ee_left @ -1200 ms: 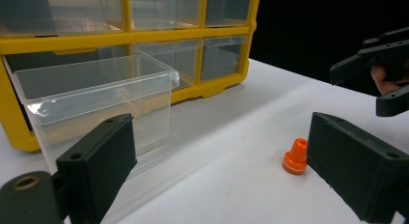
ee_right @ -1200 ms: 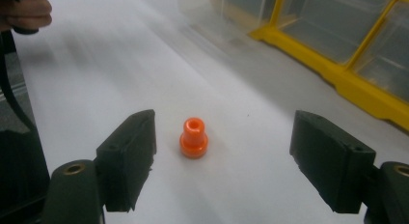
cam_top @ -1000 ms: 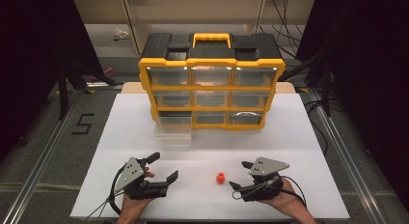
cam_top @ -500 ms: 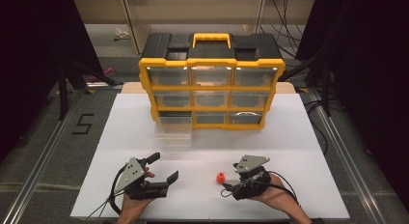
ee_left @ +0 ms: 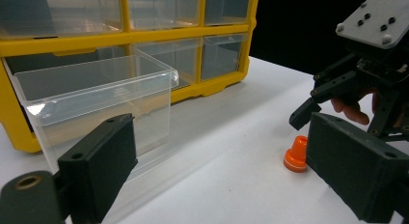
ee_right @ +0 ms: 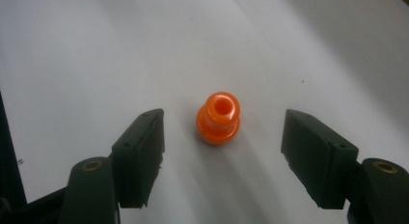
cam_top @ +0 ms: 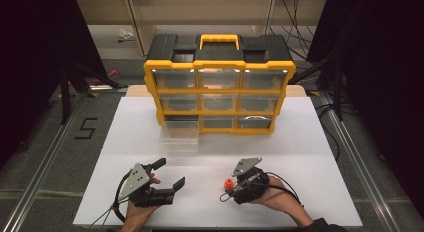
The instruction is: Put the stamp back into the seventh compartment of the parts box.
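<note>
A small orange stepped plastic piece (ee_right: 218, 118) stands upright on the white table (cam_top: 310, 157). My right gripper (ee_right: 222, 134) straddles it; its jaws have just been closing, and a gap remains between each pad and the piece. From above, the right gripper (cam_top: 226, 188) lies at the table's front with the orange piece (cam_top: 228, 183) at its tips. My left gripper (cam_top: 171, 173) rests open and empty at the front left. In the left gripper view its jaws frame the orange piece (ee_left: 295, 155), with the right gripper (ee_left: 313, 105) just behind it.
A yellow and black drawer organizer (cam_top: 220, 82) stands at the back of the table. One clear drawer (cam_top: 179, 137) is pulled out from its bottom left slot onto the table, and this clear drawer (ee_left: 96, 103) looks empty. Dark floor lies beyond the table's edges.
My right gripper has moved left and slightly down toward the orange piece and now has it between narrower jaws. The left gripper has stayed in place.
</note>
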Available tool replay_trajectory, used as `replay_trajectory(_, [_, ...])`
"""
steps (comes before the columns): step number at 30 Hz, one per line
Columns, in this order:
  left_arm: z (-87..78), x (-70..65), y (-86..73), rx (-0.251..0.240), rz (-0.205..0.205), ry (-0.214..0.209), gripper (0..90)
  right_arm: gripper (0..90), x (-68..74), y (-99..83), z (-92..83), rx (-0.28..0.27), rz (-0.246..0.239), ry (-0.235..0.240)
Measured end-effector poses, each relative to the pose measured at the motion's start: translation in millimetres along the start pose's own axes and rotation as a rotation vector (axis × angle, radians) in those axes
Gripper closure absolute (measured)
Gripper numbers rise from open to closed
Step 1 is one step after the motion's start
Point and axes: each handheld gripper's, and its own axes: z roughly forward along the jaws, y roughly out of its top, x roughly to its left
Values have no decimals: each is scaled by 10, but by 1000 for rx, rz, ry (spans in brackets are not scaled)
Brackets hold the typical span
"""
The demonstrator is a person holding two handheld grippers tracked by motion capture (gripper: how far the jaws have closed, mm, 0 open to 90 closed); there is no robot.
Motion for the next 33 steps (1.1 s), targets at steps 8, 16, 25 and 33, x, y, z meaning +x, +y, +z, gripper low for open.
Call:
replay_trajectory(8, [-1, 1, -1, 0, 0, 1, 105, 409, 9, 47, 64, 33, -9, 4])
replay_trajectory(16, [-3, 2, -1, 0, 0, 0, 107, 485, 8, 113, 145, 79, -20, 4])
replay_trajectory(25, [-2, 1, -1, 1, 1, 0, 109, 574, 4, 135, 217, 108, -45, 11])
replay_trajectory(33, [-3, -1, 0, 2, 3, -2, 112, 644, 21, 160, 198, 102, -51, -9])
